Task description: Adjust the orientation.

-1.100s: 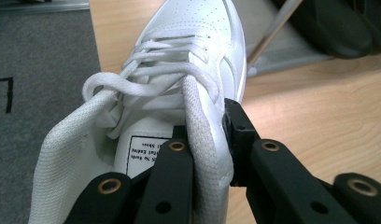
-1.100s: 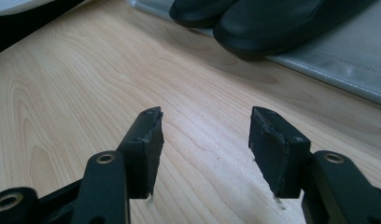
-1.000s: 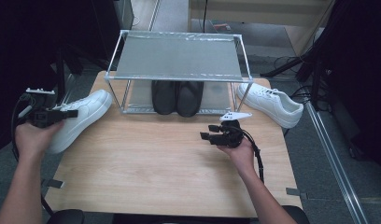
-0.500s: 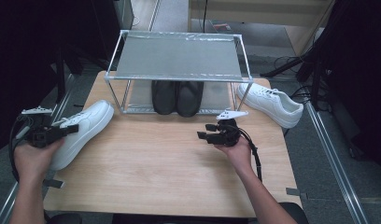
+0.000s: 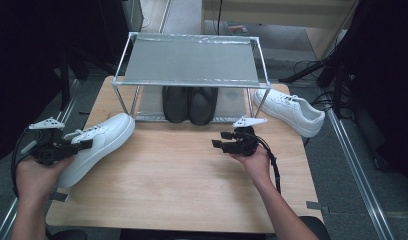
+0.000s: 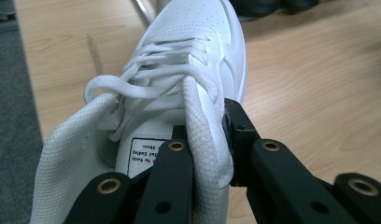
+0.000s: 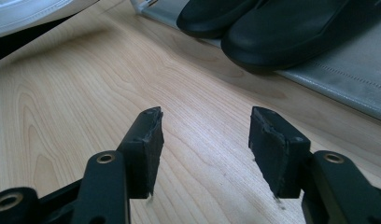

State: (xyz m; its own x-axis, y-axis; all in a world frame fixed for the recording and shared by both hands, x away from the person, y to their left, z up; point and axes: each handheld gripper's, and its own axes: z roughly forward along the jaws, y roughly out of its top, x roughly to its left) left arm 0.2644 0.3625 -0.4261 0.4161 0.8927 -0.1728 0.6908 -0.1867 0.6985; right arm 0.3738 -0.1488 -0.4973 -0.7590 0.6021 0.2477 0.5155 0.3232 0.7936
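White sneaker (image 5: 97, 146) lies on the wooden table (image 5: 182, 185), off to the left of the metal shoe rack (image 5: 191, 65). Its toe points up toward the rack's left leg and its heel points back at the left gripper (image 5: 74, 146). That long line runs straight out from the claw. The left gripper (image 6: 209, 154) pinches the soft side of the heel collar, one jaw inside the shoe and one outside. The shoe is clean and white, with white laces (image 6: 151, 79) and a label inside. The right gripper (image 5: 223, 145) rests in front of the rack, well apart from this shoe, with its jaws wide and nothing between them (image 7: 205, 140). Two black shoes (image 5: 189, 103) sit under the rack. Another white sneaker (image 5: 289, 111) lies to the rack's right.
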